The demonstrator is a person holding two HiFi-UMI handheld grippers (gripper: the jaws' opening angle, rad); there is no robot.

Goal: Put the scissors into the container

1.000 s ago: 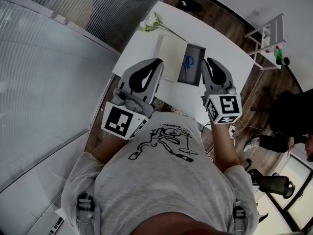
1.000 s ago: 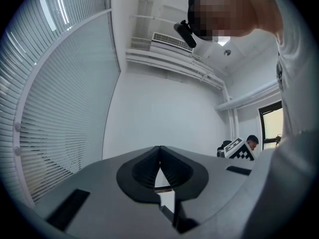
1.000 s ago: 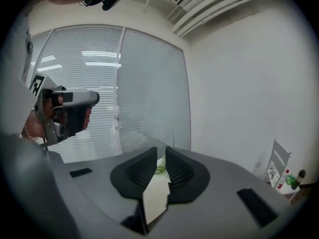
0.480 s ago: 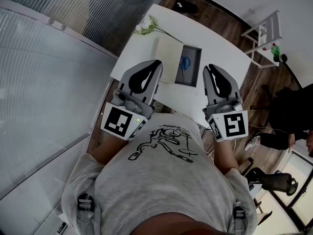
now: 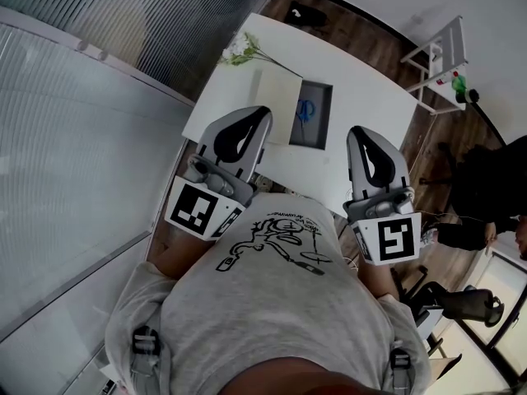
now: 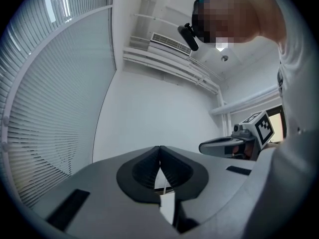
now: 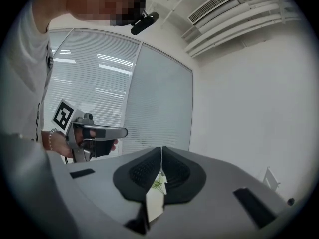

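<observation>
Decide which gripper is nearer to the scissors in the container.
Left, narrowly, in the head view. The left gripper is left of the scissors, which lie in the left half of the container; the right gripper, jaws just closing on nothing, is beyond its right edge.

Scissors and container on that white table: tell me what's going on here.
The blue-handled scissors already lie inside the dark container on the white table, next to a pale flat panel. A person holds a tool in each hand near the chest, short of the container. The left tool is shut and empty. The right tool has just been closing its jaws with nothing between them, and they now meet too. The job looks done.
</observation>
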